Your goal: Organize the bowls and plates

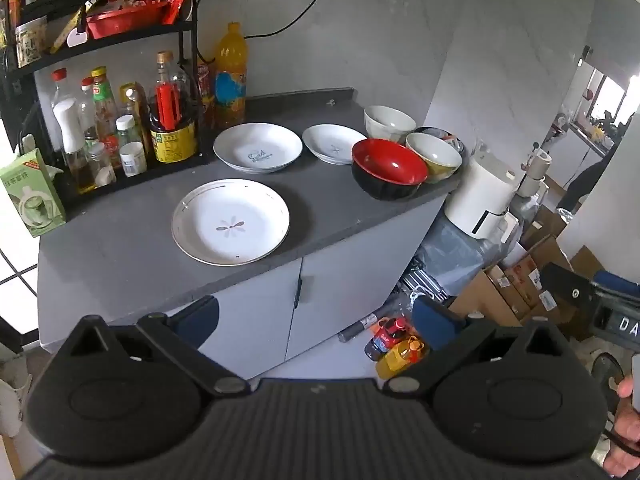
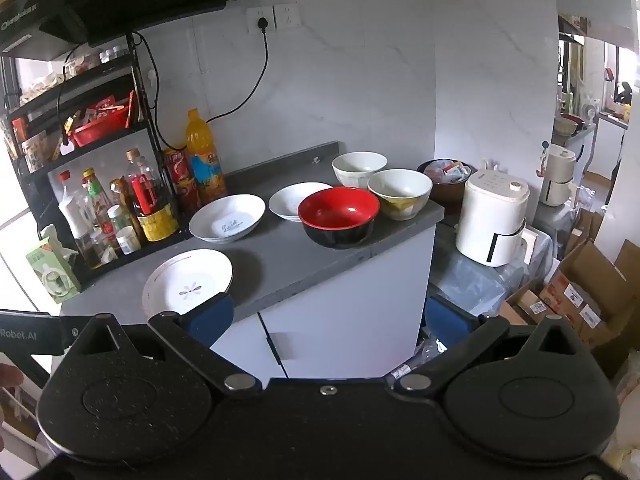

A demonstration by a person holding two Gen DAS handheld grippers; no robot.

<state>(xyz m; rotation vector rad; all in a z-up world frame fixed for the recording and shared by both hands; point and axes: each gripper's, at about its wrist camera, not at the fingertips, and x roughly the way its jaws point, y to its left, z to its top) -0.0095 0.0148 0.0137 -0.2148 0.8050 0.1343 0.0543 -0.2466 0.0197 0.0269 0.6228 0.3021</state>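
Both tools hang in front of the cabinet, short of the grey worktop [image 1: 120,248], and neither touches anything. The left tool [image 1: 316,320] has its blue fingers [image 1: 200,316] spread wide with nothing between them; the right tool [image 2: 328,320] is spread just as wide and holds nothing. Taking the red bowl [image 1: 389,168] as the landmark: the flower-patterned plate [image 1: 231,222] lies nearest the front edge, well to the left of the red bowl. Behind that plate, still left of the red bowl, sits a deeper plate with lettering [image 1: 258,147]. A smaller white plate [image 1: 334,143] lies just behind and left of the red bowl, close to its rim. A yellowish bowl [image 1: 434,156] stands just to the right of the red bowl, seemingly touching it, and a white bowl [image 1: 389,122] stands behind both. Far left of the red bowl, bottles [image 1: 104,120] crowd under a black rack [image 1: 188,32], with an orange drink bottle [image 1: 231,76] against the wall.
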